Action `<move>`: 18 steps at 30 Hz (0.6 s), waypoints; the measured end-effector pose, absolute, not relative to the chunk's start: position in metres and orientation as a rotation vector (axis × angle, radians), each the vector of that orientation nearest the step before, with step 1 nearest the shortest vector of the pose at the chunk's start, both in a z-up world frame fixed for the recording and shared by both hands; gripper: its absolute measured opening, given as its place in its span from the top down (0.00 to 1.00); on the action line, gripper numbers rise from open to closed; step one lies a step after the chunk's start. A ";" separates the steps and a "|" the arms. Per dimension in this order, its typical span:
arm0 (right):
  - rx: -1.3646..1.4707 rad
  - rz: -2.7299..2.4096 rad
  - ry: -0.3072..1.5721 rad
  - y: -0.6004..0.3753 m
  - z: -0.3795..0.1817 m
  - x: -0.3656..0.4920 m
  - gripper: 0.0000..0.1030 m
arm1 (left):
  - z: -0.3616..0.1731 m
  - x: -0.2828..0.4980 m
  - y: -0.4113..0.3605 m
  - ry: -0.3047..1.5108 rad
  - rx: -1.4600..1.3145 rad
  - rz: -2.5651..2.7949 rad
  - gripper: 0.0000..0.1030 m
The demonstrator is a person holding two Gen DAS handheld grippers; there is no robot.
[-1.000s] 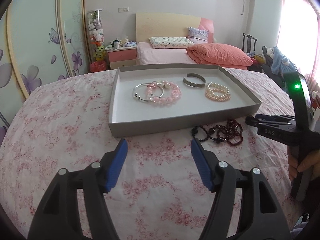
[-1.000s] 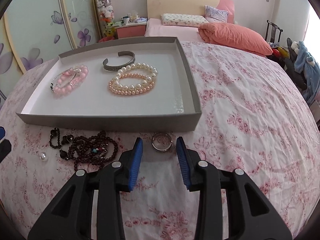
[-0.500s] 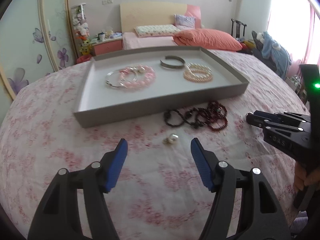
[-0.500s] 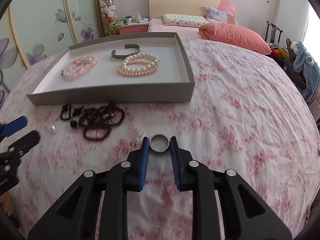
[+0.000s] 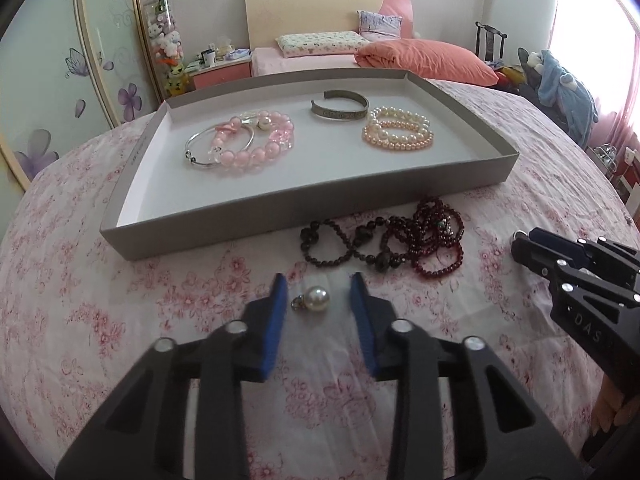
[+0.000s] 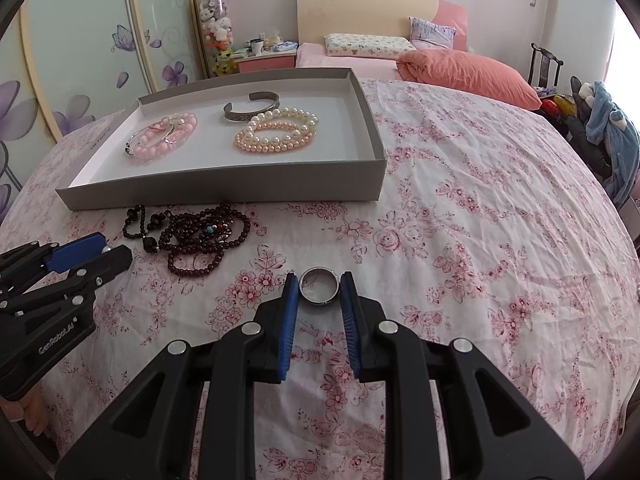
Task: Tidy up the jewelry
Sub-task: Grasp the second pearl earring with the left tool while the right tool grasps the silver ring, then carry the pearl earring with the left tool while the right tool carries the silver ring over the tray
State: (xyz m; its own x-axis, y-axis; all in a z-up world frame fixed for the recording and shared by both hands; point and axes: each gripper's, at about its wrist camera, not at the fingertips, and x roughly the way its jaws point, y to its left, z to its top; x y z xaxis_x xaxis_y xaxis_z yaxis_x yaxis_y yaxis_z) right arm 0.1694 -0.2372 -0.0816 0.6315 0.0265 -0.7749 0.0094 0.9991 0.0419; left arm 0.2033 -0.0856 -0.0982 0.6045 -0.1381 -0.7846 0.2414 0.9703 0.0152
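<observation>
Gripping a plain metal ring (image 6: 319, 291), the right gripper (image 6: 319, 289) has both ribbed blue pads touching the band, well in front of the grey tray's (image 6: 224, 186) near wall.
The left gripper (image 5: 318, 294) stands parted around a round glossy pearl pendant (image 5: 316, 299) with a small metal cap, neither pad touching it, just in front of the tray (image 5: 280, 220) on the floral cloth (image 5: 120, 312). A tangled heap of dark red beads (image 5: 404, 240) lies against the tray's near wall. Inside the shallow cardboard tray, at its left, a pink bead bracelet (image 5: 256, 144) overlaps a thin silver bangle (image 5: 208, 148); at its right, an engraved metal cuff (image 5: 340, 106) sits behind stacked pearl strands (image 5: 398, 130).
</observation>
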 end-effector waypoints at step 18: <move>0.052 0.023 0.888 -0.239 -0.081 0.169 0.78 | -0.096 0.197 -0.039 0.897 0.087 -0.127 0.83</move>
State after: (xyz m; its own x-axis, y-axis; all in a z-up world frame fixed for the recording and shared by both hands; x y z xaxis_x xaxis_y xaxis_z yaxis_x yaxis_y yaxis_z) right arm 0.1692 -0.2387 -0.0815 0.6310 0.0415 -0.7747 0.0020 0.9985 0.0551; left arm 0.1966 -0.0395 -0.0963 0.6170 -0.0741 -0.7835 0.1466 0.9889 0.0219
